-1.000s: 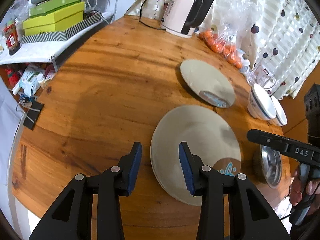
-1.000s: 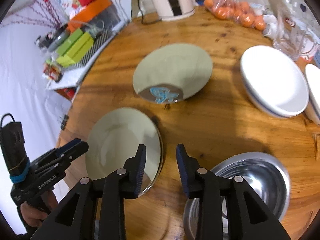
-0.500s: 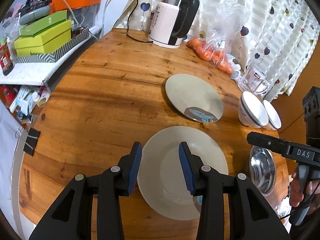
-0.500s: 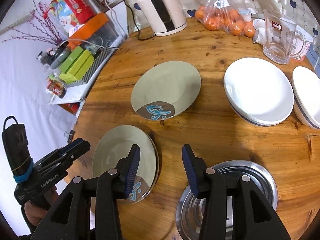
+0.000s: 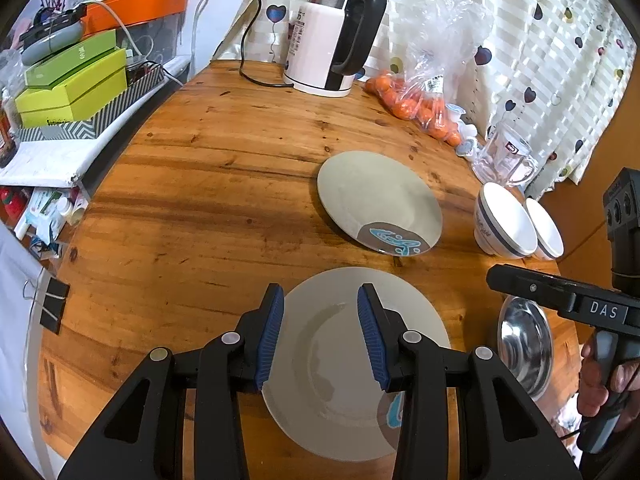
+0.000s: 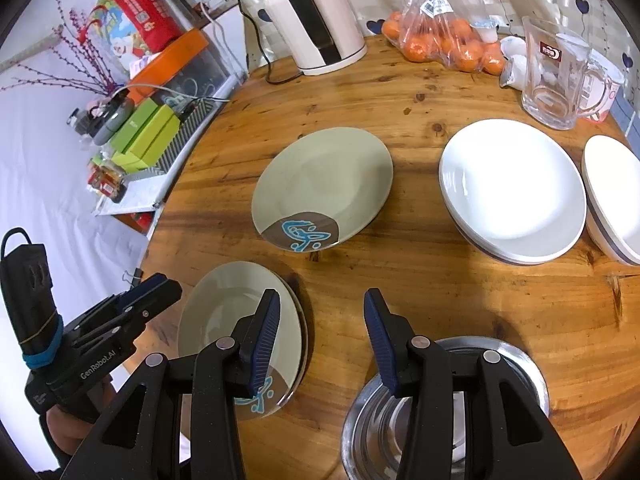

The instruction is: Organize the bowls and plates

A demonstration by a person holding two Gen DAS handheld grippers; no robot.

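A stack of beige plates point(image 5: 340, 364) lies at the near edge of the round wooden table point(image 5: 200, 184); it also shows in the right wrist view point(image 6: 224, 320). A single beige plate with a blue mark point(image 5: 378, 200) lies beyond it, also in the right wrist view point(image 6: 324, 184). Two white bowls point(image 5: 506, 220) stand at the right; they also show in the right wrist view point(image 6: 512, 188). A steel bowl point(image 6: 444, 412) sits near the front. My left gripper point(image 5: 320, 312) is open and empty above the stack. My right gripper point(image 6: 318, 320) is open and empty, between stack and steel bowl.
A white kettle point(image 5: 332, 36) with its cord stands at the table's back. A bag of oranges point(image 5: 416, 104) and a glass mug point(image 6: 556, 76) are at the back right. Green boxes point(image 5: 72, 84) sit on a shelf left of the table. A binder clip point(image 5: 54, 306) hangs on the table's left edge.
Both grippers have pulled back and up from the table, so more of it shows. The right gripper's jaws have opened wider. The plates and bowls have not moved.
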